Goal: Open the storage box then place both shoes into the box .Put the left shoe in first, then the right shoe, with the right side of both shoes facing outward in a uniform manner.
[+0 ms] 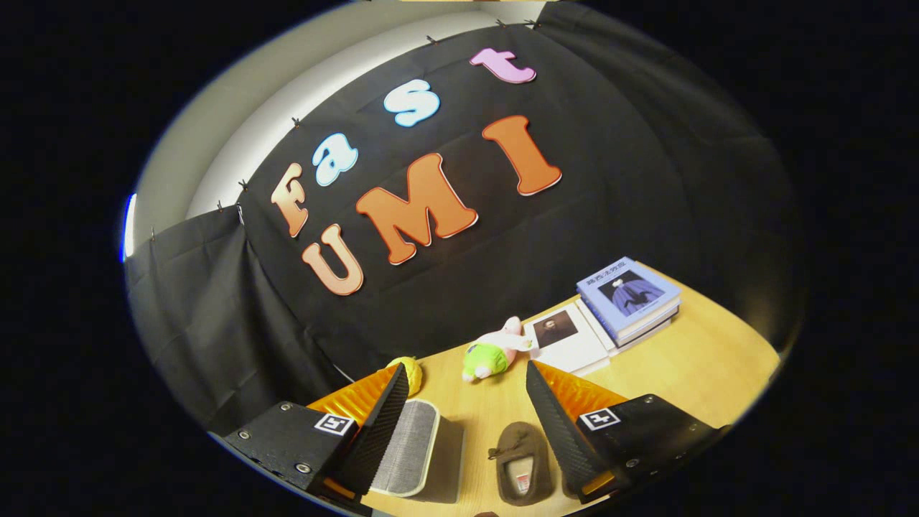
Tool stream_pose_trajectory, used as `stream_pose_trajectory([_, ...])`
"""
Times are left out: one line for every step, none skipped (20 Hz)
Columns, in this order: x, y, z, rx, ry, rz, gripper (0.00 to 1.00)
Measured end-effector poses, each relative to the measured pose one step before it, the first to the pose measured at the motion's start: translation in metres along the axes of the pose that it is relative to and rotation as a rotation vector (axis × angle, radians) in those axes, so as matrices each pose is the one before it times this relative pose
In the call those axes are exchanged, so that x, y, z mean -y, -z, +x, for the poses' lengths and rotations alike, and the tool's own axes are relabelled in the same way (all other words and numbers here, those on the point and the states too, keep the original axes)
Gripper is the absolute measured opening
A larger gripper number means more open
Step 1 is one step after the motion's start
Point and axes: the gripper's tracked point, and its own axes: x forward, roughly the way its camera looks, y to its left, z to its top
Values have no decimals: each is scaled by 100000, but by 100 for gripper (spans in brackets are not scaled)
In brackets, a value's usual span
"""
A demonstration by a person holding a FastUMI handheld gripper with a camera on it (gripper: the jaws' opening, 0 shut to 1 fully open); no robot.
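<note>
My gripper (467, 380) is open, its two fingers spread wide above the wooden table (689, 359) with nothing between them. Below and between the fingers lies a brown shoe (523, 463), opening up, close to the right finger (556, 431). To its left, beside the left finger (380, 424), stands a grey storage box (409, 449) with a ribbed fabric top; its lid looks closed. A second shoe is partly hidden behind the right finger.
A pink and green plush toy (494, 352) lies just beyond the fingertips. Right of it rest a white booklet (567, 341) and a stack of blue books (630, 298). A yellow soft thing (409, 370) peeks out behind the left fingertip.
</note>
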Motion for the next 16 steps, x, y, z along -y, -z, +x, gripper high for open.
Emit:
stream_pose_trajectory([-344,671,656,-1871,-1411,1119,98])
stream_pose_trajectory([-296,698,356,-2095,-1458,921,98])
stream_pose_trajectory([-365,697,350,-2106,-1671,870,98])
stream_pose_trajectory([-322,884,533,-2054,-1436,917,98])
stream_pose_trajectory([-151,875,762,-1939,-1404,952,98])
stream_pose_trajectory([-113,729,600,-1549,-1094,1127,98])
stream_pose_trajectory([-136,795,523,-1844,-1314,1157,98])
stream_pose_trajectory([-433,968,506,-2181,-1978,1205,98])
stream_pose_trajectory([-434,893,417,-2506,-2089,1507,98])
stream_pose_trajectory([-266,897,567,-2597,-1855,1530,98])
stream_pose_trajectory([-49,997,379,-2722,-1183,1462,98])
stream_pose_trajectory([259,940,548,-2233,-236,1226,98])
stream_pose_trajectory([405,875,423,-2065,-164,1344,98])
stream_pose_trajectory([259,811,549,-2163,-745,1724,98])
stream_pose_trajectory([66,889,550,-2190,-1148,2266,98])
stream_pose_trajectory([125,739,440,-2219,-1389,2558,98])
